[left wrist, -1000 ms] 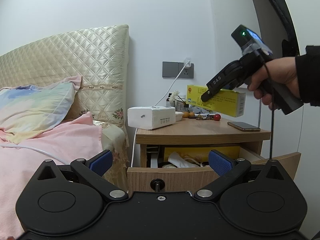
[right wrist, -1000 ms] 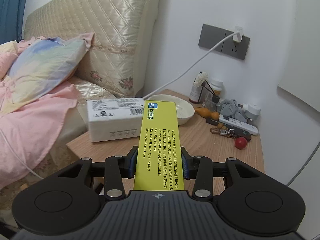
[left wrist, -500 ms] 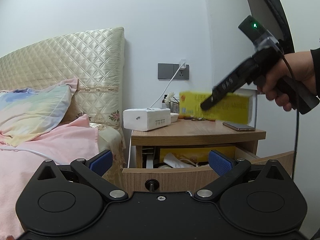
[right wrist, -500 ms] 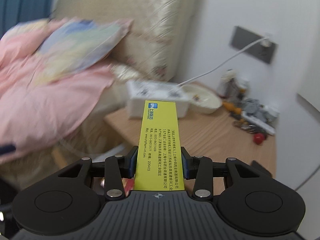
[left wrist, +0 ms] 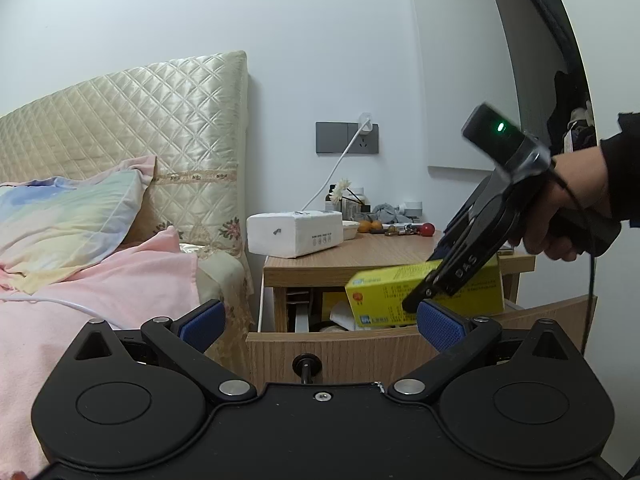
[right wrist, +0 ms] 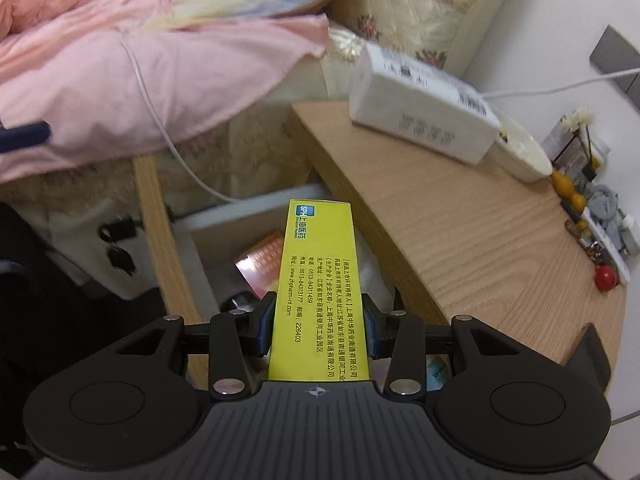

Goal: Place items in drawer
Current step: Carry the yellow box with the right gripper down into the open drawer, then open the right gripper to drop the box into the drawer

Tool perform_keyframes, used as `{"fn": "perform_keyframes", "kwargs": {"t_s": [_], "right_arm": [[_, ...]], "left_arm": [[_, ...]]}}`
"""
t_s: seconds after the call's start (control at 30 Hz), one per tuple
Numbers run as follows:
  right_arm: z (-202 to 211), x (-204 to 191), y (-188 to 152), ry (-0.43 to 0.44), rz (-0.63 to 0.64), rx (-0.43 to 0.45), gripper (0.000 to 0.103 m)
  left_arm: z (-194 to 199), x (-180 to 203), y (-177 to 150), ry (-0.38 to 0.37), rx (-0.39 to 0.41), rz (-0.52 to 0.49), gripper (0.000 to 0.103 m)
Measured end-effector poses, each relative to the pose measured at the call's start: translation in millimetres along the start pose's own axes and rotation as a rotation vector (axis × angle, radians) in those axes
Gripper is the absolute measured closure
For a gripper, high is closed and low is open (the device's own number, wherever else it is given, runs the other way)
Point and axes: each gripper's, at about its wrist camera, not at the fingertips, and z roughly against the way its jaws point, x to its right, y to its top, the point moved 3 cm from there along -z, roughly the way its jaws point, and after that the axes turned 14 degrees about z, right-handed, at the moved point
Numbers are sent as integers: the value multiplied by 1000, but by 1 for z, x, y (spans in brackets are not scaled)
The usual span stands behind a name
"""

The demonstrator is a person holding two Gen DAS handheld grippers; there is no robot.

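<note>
A long yellow medicine box with black print is clamped between the blue pads of my right gripper. It tilts down over the open drawer of the wooden nightstand. In the left wrist view the same yellow box hangs just above the drawer front, with a hand and the right gripper behind it. My left gripper stands open and empty in front of the drawer knob.
On the nightstand top are a white tissue pack, a bowl, a red ball, keys and small bottles. The drawer holds a red packet and papers. A bed with pink bedding lies left; a white cable hangs beside it.
The right gripper has carried the yellow box from above the nightstand top down and forward over the open drawer. The left gripper stays open, a little lower and closer to the drawer.
</note>
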Motion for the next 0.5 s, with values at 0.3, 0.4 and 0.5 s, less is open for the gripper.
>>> {"fn": "perform_keyframes", "kwargs": {"t_s": [0.3, 0.4, 0.5], "right_arm": [[-22, 0, -9, 50, 13, -33, 58], [-17, 0, -6, 46, -9, -19, 57], [-11, -1, -4, 42, -32, -6, 56]], "left_arm": [[-3, -2, -1, 6, -6, -3, 1], [-4, -2, -1, 7, -7, -2, 1], [-4, -2, -1, 4, -8, 0, 1]]}}
